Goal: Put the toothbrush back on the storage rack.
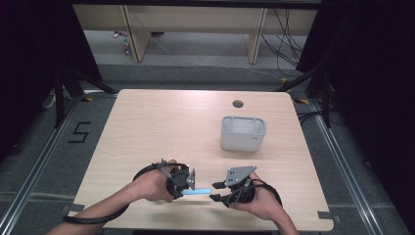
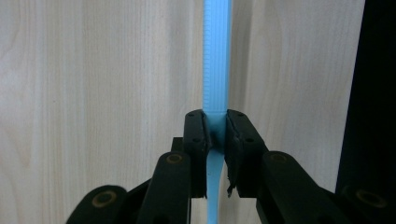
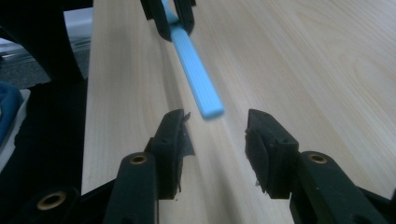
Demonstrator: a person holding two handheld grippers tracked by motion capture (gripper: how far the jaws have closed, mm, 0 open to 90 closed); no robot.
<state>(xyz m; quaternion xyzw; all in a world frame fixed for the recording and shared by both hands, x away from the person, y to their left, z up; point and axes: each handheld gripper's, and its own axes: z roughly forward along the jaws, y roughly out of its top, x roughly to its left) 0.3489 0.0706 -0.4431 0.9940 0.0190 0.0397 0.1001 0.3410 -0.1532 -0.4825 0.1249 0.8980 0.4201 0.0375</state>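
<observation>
Over the pale wood table [image 1: 147,127], the left gripper [image 1: 188,182] clamps a blue ridged strip [image 3: 194,74], its free end just ahead of the right gripper [image 3: 215,133], whose jaws stand apart. Advance squarely, then pinch the tip.

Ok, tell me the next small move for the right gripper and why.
Probably ease the right gripper forward so the free tip of the blue strip sits between its fingers, then close. The left gripper already clamps the strip's other end, and the tip lies just ahead of the open right fingers, untouched.
</observation>
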